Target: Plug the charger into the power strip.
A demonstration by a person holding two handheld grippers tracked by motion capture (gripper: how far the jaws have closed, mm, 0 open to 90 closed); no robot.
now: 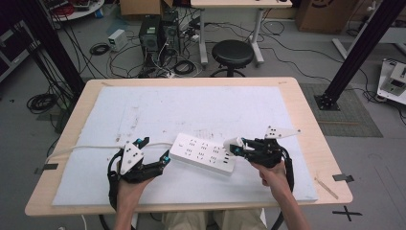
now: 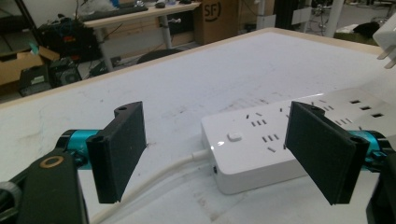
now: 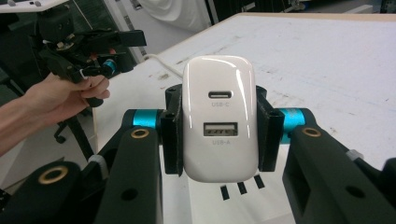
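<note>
Right gripper (image 3: pixel 218 135) clamped charger (image 3: pixel 219 119), left gripper (image 2: pixel 224 149) spread wide around power strip (image 1: pixel 203 152), lying diagonally across mat (image 1: pixel 191 105).

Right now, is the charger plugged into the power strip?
No, the right gripper holds the charger above the power strip.

Charger and power strip

I see the white USB charger (image 3: pixel 219 119) raised just above the white power strip (image 1: pixel 203 152), which lies flat, angled on the table.

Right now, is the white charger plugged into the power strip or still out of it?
Out. The right gripper clamps the white charger above the power strip; its prongs hang free in the left gripper view.
</note>
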